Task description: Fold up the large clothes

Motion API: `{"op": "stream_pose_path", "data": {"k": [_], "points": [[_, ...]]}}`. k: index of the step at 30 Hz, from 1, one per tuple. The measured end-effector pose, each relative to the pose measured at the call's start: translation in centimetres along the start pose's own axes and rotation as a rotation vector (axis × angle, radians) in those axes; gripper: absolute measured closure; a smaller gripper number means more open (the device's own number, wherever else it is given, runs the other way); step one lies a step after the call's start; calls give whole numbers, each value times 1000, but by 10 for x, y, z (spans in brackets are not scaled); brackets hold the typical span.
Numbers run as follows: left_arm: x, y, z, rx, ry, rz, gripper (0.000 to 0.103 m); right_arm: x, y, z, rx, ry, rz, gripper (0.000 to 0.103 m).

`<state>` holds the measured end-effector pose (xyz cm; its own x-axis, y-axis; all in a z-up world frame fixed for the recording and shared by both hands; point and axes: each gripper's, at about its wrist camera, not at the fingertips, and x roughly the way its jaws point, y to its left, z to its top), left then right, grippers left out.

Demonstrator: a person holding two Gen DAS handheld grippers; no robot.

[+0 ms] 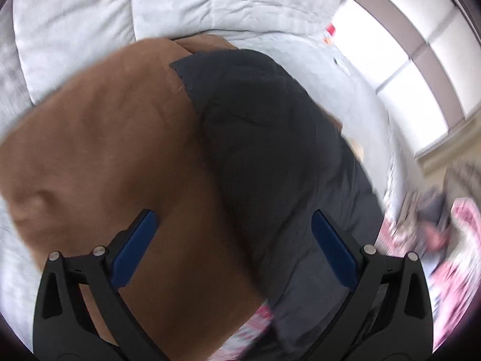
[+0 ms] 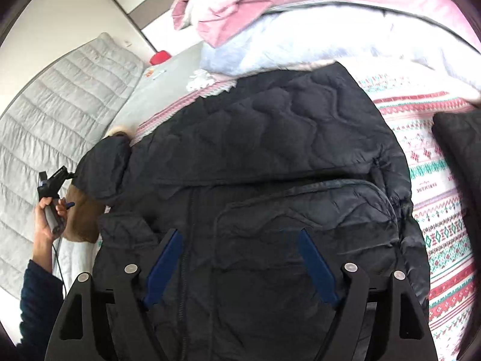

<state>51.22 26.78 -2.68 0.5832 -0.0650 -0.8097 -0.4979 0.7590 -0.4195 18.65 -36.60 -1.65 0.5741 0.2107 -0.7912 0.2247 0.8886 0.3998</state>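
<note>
A black quilted jacket point(image 2: 270, 156) lies spread on a patterned bedspread point(image 2: 436, 210), its front zipper running down the middle. Its brown lining or hood point(image 1: 105, 150) shows in the left wrist view beside the dark shell point(image 1: 264, 138). My left gripper point(image 1: 234, 219) is open, hovering just above the brown and dark fabric. My right gripper point(image 2: 239, 237) is open, close over the jacket's lower front with nothing between its pads. The left gripper also shows in the right wrist view point(image 2: 52, 180), held in a hand at the jacket's left edge.
A grey quilted mattress pad point(image 2: 60, 114) lies to the left. A pile of pink point(image 2: 270, 3) and pale blue bedding point(image 2: 315, 48) sits at the far side. A second dark garment point(image 2: 460, 150) lies at the right. A window point(image 1: 421, 60) is on the right.
</note>
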Motion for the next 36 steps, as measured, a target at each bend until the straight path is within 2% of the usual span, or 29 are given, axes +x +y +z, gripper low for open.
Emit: {"op": "stream_pose_path", "data": {"k": [2,4,5,6,9,10,14,16,19,22,26,28,29,30,33,36], "points": [[6,0,3,-41,-25,-16,9,4,-4,1,17,9,-2,22],[10,-4,2,-66,-71,-20,25,6,-8,2,20,18,-1,22],[10,-7,1,-71,-95,-26,48,5,-8,2,20,17,0,22],[12,-10,0,-69,-100,-32,66,5,-9,2,21,15,1,22],[10,-25,-5,-28,-118,-20,93,2,-11,3,20,8,7,22],[6,-28,-5,-26,-134,-27,94,1,-12,4,21,5,4,22],[-21,-49,-15,-22,-182,-137,95,-6,-19,7,46,-6,6,22],[-40,-69,-28,21,-201,-189,95,-11,-25,9,68,-17,8,22],[-70,-106,-52,123,-238,-254,95,-17,-32,10,93,-31,16,22],[-99,-148,-90,248,-245,-341,95,-22,-39,12,116,-43,23,22],[-122,-208,-168,507,-205,-425,95,-25,-46,15,135,-52,20,22],[-115,-233,-217,637,-122,-450,78,-22,-52,16,155,-45,12,22],[-108,-242,-237,690,-80,-456,55,-21,-54,16,163,-40,11,22],[-98,-251,-260,756,-29,-460,40,-19,-58,16,176,-34,7,22],[-77,-260,-307,869,61,-449,39,-16,-66,15,198,-21,-3,22],[-61,-252,-317,857,135,-462,39,-14,-75,14,212,-4,-16,22]]}}
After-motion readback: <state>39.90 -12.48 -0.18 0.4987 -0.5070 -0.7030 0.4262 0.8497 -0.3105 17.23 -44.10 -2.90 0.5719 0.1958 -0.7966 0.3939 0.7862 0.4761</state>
